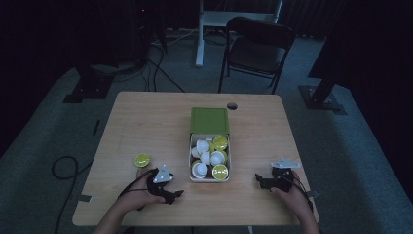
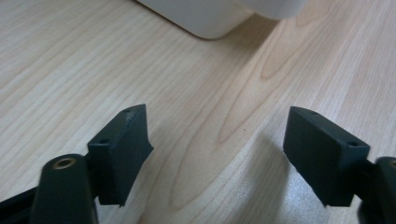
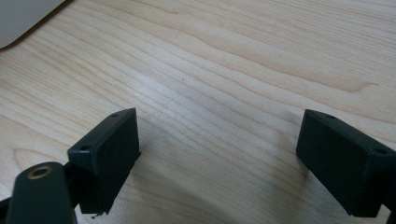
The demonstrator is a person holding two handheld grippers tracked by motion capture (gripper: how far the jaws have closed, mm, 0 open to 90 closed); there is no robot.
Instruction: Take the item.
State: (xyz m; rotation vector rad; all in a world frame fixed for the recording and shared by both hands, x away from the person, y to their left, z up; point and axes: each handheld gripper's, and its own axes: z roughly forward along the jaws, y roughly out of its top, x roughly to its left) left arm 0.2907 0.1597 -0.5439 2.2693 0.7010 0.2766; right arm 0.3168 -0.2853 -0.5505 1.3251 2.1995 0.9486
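A white box (image 1: 191,165) sits near the middle of the wooden table (image 1: 146,122), its green lid (image 1: 209,120) lying flat just behind it and touching its far edge. The box holds a jumble of small capsules (image 1: 210,157), some showing white bodies and some showing yellow-green foil tops. One more yellow-green capsule (image 1: 142,159) lies alone on the table, left of the box and well clear of it.

The left gripper (image 1: 176,195) rests low at the table's near edge, held in the person's left hand (image 1: 139,195), with the lone capsule just beyond that hand. In the left gripper view its two black jaws stand wide apart with bare wood grain between them (nothing is held), and a rounded white corner of the box (image 2: 205,18) shows at the top of that view.

The right gripper (image 1: 259,181) lies on the other side of the box, near the table's right front, in the person's right hand (image 1: 292,192). Its jaws are likewise spread wide over bare wood and hold nothing. A pale edge shows in the upper left corner of the right gripper view; I cannot tell what it is.

Behind the table, a dark folding chair (image 1: 258,48) stands on the carpet.
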